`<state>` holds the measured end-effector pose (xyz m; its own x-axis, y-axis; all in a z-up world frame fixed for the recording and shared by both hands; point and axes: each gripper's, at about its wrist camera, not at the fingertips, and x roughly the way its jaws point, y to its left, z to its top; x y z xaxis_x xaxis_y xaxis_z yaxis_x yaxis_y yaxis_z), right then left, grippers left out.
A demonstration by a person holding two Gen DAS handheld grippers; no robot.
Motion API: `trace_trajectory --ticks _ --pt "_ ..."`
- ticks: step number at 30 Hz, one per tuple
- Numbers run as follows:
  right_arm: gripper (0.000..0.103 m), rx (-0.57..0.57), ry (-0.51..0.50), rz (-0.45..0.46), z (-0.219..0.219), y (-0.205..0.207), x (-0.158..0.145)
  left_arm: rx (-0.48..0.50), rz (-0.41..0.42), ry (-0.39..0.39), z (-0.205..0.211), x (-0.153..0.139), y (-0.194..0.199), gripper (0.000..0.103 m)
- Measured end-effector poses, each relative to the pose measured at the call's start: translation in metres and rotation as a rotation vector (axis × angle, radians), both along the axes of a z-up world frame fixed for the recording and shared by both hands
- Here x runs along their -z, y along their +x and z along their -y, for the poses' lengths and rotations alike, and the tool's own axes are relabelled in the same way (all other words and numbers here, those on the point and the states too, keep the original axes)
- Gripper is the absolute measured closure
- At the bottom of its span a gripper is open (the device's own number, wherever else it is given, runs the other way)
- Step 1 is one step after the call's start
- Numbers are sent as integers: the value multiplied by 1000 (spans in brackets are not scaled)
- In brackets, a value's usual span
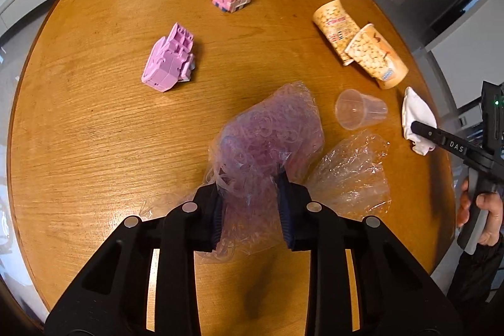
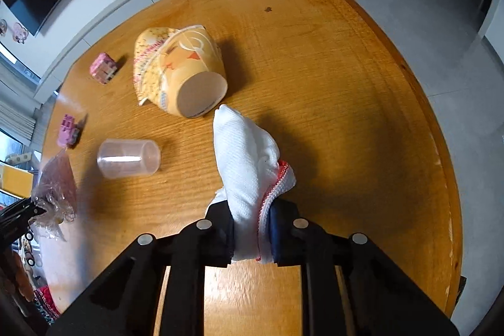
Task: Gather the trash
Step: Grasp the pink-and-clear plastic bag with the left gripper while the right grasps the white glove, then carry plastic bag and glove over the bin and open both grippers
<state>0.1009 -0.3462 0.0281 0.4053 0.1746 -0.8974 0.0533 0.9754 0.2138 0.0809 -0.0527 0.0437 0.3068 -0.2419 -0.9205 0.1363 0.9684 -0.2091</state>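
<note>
1. Pinched between my left gripper pads: a crumpled pink-tinted plastic bag, jaws narrowed onto its lower end. Its long axis runs away from me, upper end leaning right, above the wooden table.
2. My right gripper is closed nearly tight on a white cloth with red-stitched edging; the cloth's long axis points away from me, tip close to the paper cups.
3. Both paper cups lie on their sides, overlapping.
4. Clear plastic cup lies on its side, between bag and cloth.
5. Clear film wrapper rests just right of my left jaws.
6. Two pink block toys sit well apart on the far left.
</note>
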Motion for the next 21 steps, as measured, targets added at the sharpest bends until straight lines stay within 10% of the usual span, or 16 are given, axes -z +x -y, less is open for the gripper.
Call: trace_trajectory --ticks 21 --pt "84 161 -50 130 101 -223 -51 396 152 -42 195 -60 -120 74"
